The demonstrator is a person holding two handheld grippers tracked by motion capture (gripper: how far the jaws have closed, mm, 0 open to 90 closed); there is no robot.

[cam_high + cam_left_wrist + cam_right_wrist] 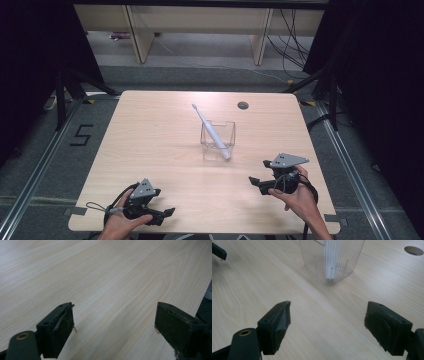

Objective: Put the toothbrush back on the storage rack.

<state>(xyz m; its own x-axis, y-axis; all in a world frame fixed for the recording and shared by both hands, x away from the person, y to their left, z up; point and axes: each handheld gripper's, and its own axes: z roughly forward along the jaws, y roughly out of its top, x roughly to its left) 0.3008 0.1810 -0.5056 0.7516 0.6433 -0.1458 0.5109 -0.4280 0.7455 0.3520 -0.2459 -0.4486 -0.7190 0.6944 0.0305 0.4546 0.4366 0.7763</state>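
At the near edge of the pale wooden counter (pixel 150 135), a person's two hands each hold a gripper with jaws spread wide and empty: the left gripper (pixel 167 212) low by the front edge, the right gripper (pixel 259 175) a little farther in. Beyond them, near the middle of the counter, a white toothbrush (pixel 211 131) leans head-up in a clear ribbed cup (pixel 332 260), its handle end at the cup's base. The work appears to be at the approach stage; the right gripper sits nearer the cup, and the next move likely calls for reaching forward to close on the toothbrush's shaft. Nothing stands between. Farther back, a round cable hole (pixel 243 105) marks the counter.
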